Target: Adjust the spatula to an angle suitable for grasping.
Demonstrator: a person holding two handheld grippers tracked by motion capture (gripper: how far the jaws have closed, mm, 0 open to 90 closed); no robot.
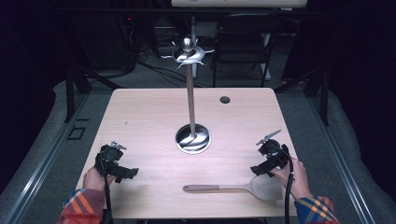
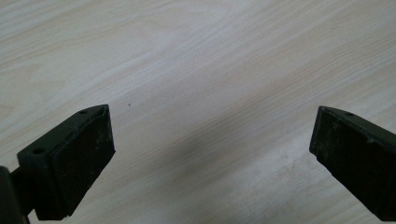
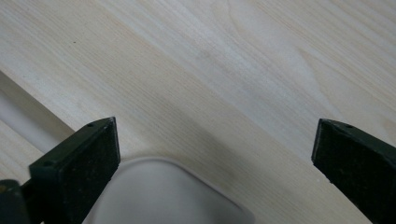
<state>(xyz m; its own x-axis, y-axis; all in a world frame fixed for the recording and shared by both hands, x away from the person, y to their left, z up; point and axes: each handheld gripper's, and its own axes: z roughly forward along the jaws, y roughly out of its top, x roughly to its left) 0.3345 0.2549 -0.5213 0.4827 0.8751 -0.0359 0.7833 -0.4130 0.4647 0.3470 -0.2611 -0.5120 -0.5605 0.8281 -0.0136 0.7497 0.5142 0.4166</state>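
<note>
Wooden table under the high view, with a metal utensil stand upright at its centre: round polished base, slim pole, and a hooked crown at the top, hooks bare. Nearer the person than the stand's base and a little to its right, a spatula lying flat on the wood, brown handle pointing left, pale blade at the right end. Right of the base and near the table's front right corner, the right gripper held in a hand, hovering just above and beside the spatula's blade, not clamped on it. In the right gripper view, jaws spread wide over the wood grain, the blade's pale rounded edge lying low between them, closest to the left pad; touching or apart there, cannot tell. Left of the base, near the front left corner, the left gripper in the other hand, well apart from the spatula. In the left gripper view, jaws likewise wide apart, bare tabletop between the pads, nothing gripped. Plaid sleeves at the bottom edge on both sides. Beyond the stand, a small round grommet hole near the table's far edge, and a dark folding chair behind the table.
</note>
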